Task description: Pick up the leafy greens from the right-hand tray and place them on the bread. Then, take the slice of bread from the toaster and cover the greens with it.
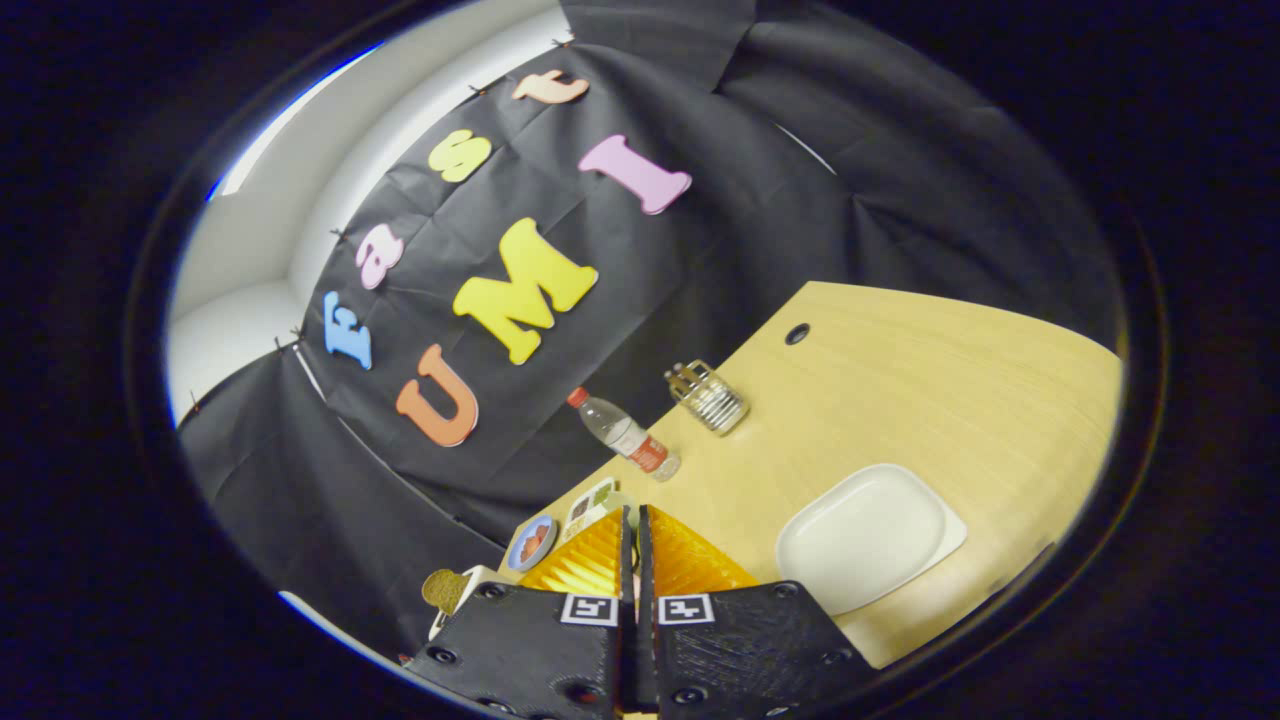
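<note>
My gripper (633, 512) is shut, its two fingers pressed together with nothing visible between them. It hangs tilted above the near part of the wooden table (900, 380). A white tray (868, 535) lies just right of the fingers and looks bare. Left of the fingers stands a white toaster (473, 580) with a brown slice of bread (443, 590) sticking out of it. Just beyond the fingertips sits a small white item (592, 500) with brown and green patches; I cannot tell what it is.
A small blue-rimmed plate (531, 542) with something reddish sits left of the fingertips. Farther along the table stand a clear bottle (627, 436) with a red cap and a wire holder (708, 398). A round cable hole (797, 333) is near the table's far edge.
</note>
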Demonstrator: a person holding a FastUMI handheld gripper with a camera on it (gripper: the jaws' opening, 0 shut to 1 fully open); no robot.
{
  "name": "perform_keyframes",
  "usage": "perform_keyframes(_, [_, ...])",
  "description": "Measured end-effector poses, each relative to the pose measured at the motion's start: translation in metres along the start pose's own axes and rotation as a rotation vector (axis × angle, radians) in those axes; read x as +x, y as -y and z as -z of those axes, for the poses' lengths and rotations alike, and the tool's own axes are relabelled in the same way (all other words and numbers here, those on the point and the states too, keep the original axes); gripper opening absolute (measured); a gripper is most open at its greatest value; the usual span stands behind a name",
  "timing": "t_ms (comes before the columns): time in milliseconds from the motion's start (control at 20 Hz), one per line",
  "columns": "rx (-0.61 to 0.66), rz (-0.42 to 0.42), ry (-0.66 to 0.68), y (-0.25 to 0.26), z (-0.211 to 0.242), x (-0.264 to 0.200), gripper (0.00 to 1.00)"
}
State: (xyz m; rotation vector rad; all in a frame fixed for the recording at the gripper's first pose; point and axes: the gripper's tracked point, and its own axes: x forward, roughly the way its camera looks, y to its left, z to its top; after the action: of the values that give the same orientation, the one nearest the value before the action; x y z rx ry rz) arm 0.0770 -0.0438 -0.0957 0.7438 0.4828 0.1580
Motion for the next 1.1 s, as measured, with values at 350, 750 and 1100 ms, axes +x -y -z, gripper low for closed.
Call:
perform_keyframes(350, [0.032, -0.099, -0.111, -0.071, 0.089, 0.042, 0.0])
perform_keyframes(750, [0.109, -0.066, -0.169, -0.048, 0.134, 0.067, 0.0])
perform_keyframes(1100, [0.043, 0.079, -0.14, 0.013, 0.126, 0.068, 0.0])
